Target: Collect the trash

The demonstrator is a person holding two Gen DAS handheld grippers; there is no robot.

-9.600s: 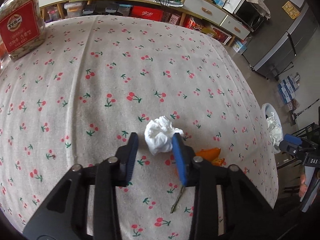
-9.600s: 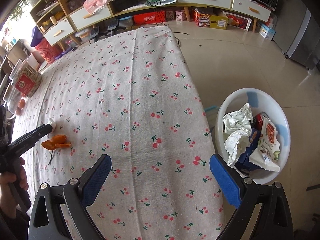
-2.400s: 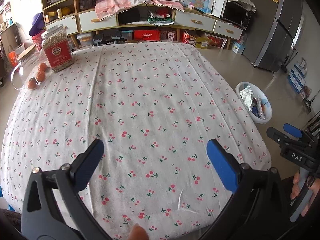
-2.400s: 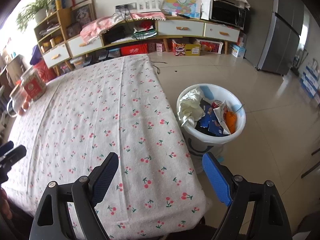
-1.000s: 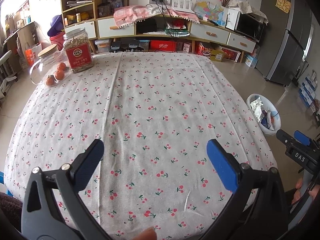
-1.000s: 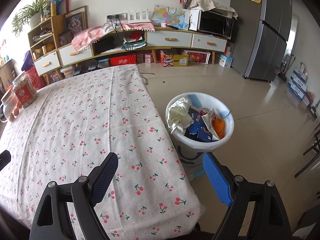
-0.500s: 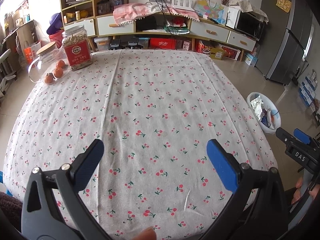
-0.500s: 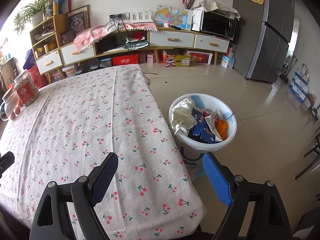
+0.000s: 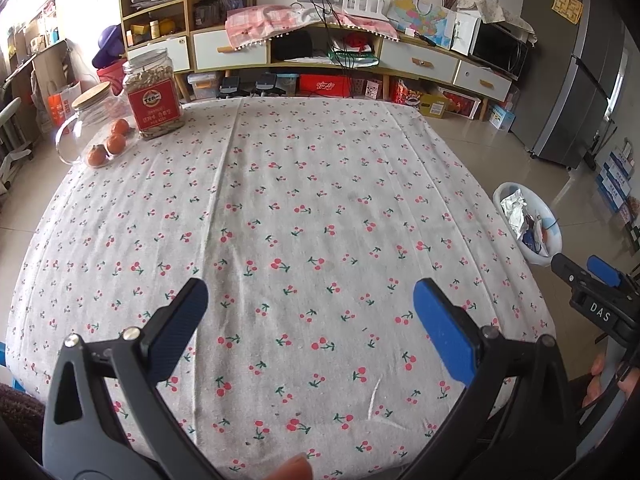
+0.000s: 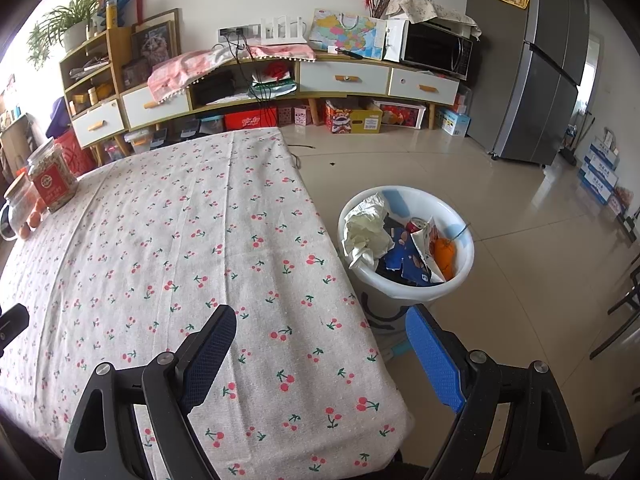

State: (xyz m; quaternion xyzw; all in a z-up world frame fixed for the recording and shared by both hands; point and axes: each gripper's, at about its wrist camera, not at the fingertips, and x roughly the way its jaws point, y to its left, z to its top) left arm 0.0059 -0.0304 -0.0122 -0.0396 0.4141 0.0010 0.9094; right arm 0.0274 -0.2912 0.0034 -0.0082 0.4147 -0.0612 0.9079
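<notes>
A white bin stands on the floor by the table's right edge, holding crumpled paper, wrappers and an orange peel. It also shows small in the left wrist view. My left gripper is open and empty above the near part of the cherry-print tablecloth. My right gripper is open and empty above the table's near right corner, short of the bin. The right gripper also shows at the right edge of the left wrist view. No trash shows on the cloth.
At the table's far left stand a seed jar with a red label, a glass jar with a cork lid and three oranges. Shelves and drawers line the back wall; a grey fridge stands right.
Over the last second both grippers drew back and rose slightly, staying open. Long before, the left gripper was around a crumpled tissue by an orange peel; both are off the cloth now.
</notes>
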